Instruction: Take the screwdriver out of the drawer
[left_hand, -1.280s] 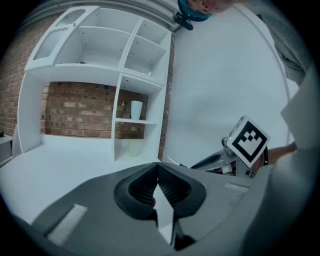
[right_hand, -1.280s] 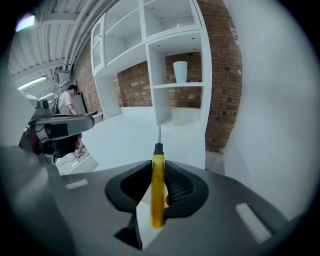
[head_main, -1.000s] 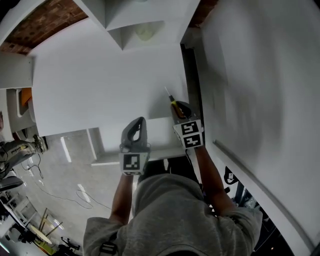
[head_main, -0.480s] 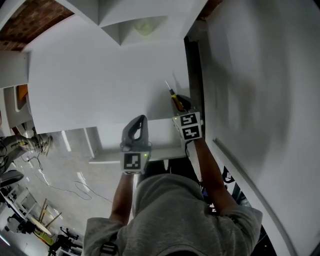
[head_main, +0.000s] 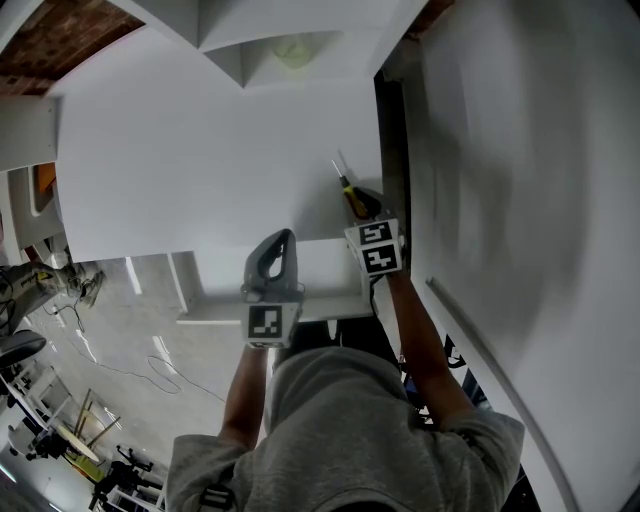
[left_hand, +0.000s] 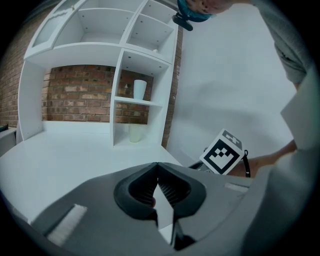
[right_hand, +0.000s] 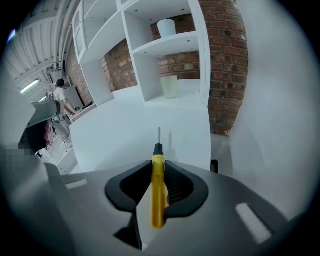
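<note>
A screwdriver (head_main: 350, 198) with a yellow handle (right_hand: 157, 192) and a thin metal shaft (right_hand: 159, 135) is clamped between the pads of my right gripper (head_main: 362, 207) (right_hand: 159, 172), which is shut on the handle. The shaft points away from me, over the right part of the white tabletop (head_main: 200, 160). My left gripper (head_main: 281, 240) (left_hand: 157, 166) is shut with nothing in it. It hovers over the open white drawer (head_main: 322, 265) at the table's front edge. The right gripper's marker cube (left_hand: 223, 152) shows in the left gripper view.
A white shelf unit (head_main: 285, 45) (left_hand: 142, 65) with pale cups (left_hand: 140, 90) (right_hand: 169, 86) stands at the table's back, against a brick wall (right_hand: 227, 55). A white wall (head_main: 520, 180) runs close along the right, with a dark gap (head_main: 392, 140) beside the table. Cables lie on the floor (head_main: 130, 350) at left.
My right gripper has carried the screwdriver a little further over the tabletop, away from me, and lower. My left gripper has hardly shifted.
</note>
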